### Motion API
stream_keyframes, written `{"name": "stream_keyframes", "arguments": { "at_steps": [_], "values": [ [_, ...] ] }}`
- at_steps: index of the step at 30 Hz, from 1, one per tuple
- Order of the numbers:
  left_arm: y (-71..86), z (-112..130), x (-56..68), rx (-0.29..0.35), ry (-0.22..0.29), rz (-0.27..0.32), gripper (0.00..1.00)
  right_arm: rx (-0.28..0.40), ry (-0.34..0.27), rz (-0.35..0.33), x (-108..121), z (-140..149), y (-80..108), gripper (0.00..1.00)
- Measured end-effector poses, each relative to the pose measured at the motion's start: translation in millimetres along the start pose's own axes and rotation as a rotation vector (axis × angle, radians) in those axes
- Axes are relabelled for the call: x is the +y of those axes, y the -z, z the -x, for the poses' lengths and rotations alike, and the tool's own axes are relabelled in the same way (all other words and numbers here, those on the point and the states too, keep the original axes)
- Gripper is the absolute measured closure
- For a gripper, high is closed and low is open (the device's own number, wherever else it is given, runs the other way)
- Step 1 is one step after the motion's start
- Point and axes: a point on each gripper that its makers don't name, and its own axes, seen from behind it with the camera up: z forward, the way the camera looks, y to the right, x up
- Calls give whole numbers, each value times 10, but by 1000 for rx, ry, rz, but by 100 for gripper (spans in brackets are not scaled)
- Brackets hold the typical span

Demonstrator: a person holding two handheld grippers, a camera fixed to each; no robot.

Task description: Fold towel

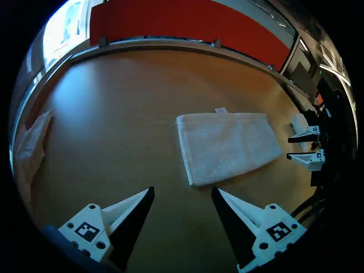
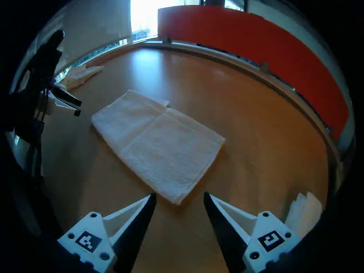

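**Both grippers open, one towel between them**

Nearest you, the left gripper (image 1: 182, 190) hangs over the table (image 1: 113, 113) with its jaws spread wide and nothing in them. The right gripper (image 2: 179, 195) is the same, wide and empty. They face each other from opposite short ends of the towel (image 1: 227, 145), probably so that each can take an end.

The towel lies flat in the middle of the table as a neat white rectangle. It looks already doubled over, and a small tag pokes out at one long edge. In the right gripper view its near corner (image 2: 175, 198) sits just ahead of your fingertips.

You have two grippers and one towel in play. Two other cloths are set aside, a pale stack (image 2: 305, 207) near the right gripper and a crumpled one (image 1: 32, 145) at the table's edge. One red panel (image 1: 182, 22) runs along the far side.
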Motion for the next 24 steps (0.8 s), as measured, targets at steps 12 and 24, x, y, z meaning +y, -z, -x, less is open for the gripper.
{"name": "stream_keyframes", "arguments": {
  "at_steps": [12,24],
  "values": [
    [224,276,-218,12,93,-60,7,-45,63,-48,-37,127,-126,48],
    [378,370,-390,34,113,-114,7,-81,124,-68,-39,192,-157,85]
  ]
}}
